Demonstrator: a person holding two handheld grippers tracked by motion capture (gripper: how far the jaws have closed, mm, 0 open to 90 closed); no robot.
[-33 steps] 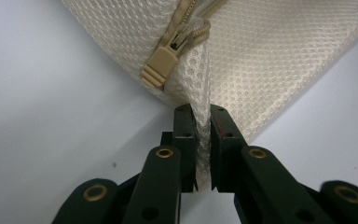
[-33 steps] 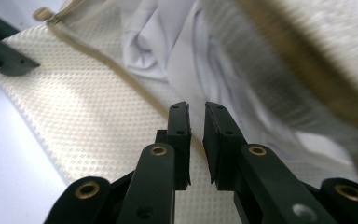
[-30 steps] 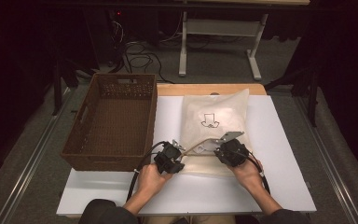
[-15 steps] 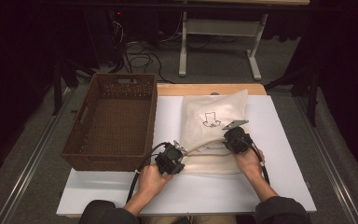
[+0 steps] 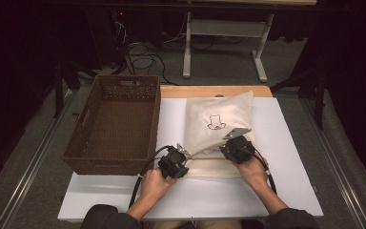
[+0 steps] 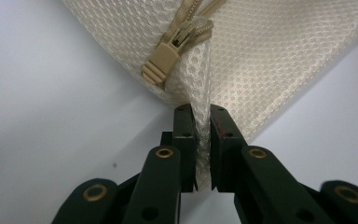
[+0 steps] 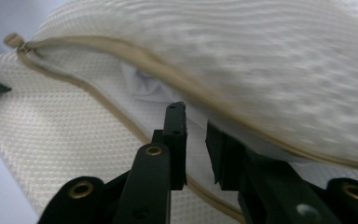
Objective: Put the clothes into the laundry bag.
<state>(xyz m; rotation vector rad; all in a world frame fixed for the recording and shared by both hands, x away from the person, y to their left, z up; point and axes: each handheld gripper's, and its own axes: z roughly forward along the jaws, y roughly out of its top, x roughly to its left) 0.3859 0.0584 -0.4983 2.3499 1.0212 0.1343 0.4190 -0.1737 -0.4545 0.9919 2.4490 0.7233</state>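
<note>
the soft, light mesh bag (image 5: 219, 129) sags limply; left tool (image 6: 203, 140) pinches its corner below the zipper pull (image 6: 175, 51), right tool (image 7: 196, 135) slightly parted, empty at the opening.

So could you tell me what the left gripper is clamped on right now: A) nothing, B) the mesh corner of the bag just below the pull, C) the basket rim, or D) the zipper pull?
B: in the left gripper view, the left gripper pinches a fold of the bag mesh between its jaws, with the zipper pull free just above.
</note>
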